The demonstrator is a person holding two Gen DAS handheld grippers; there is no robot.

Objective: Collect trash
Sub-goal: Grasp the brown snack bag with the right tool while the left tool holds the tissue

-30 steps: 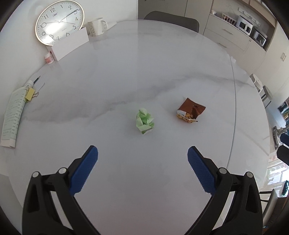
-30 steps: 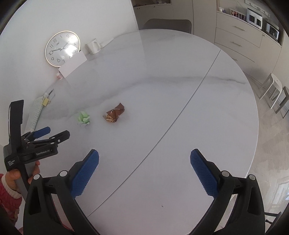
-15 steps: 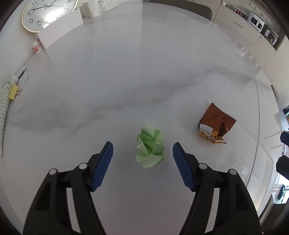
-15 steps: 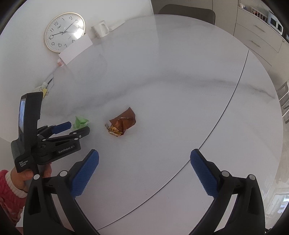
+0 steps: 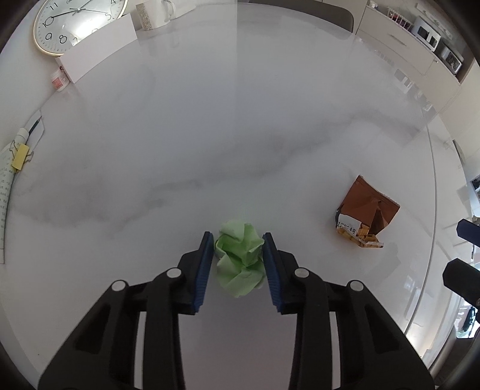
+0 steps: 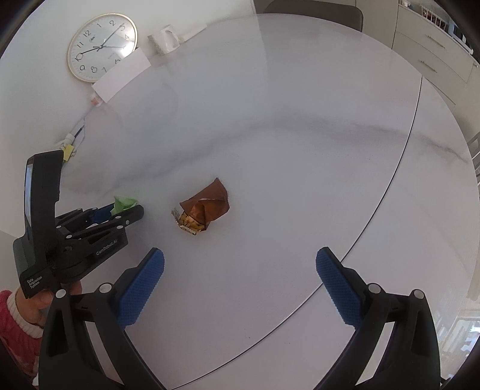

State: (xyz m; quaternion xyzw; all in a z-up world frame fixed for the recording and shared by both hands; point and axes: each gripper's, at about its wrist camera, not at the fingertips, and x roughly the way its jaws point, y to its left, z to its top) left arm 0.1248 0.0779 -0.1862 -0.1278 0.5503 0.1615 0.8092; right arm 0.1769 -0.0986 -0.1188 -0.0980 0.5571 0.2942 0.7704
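Observation:
A crumpled green paper ball [image 5: 240,255] lies on the white marble table [image 5: 240,135]. My left gripper [image 5: 238,240] is shut on the ball, its blue pads touching both sides. The right wrist view shows this gripper [image 6: 120,208] with the green ball [image 6: 124,202] between its fingers. A torn brown snack wrapper [image 5: 367,214] with yellow print lies to the right of the ball; it also shows in the right wrist view [image 6: 204,210]. My right gripper [image 6: 240,264] is open and empty, held above the table short of the wrapper.
A wall clock [image 5: 75,21], a white card [image 5: 99,60], a mug [image 5: 153,15] and a small jar [image 5: 60,82] stand at the table's far left. Clipped papers with a pen [image 5: 18,156] lie at the left edge. A chair and cabinets [image 6: 435,51] are beyond.
My left gripper moved forward over the green paper ball and closed from wide open onto it. My right gripper moved nearer the brown wrapper and stayed open.

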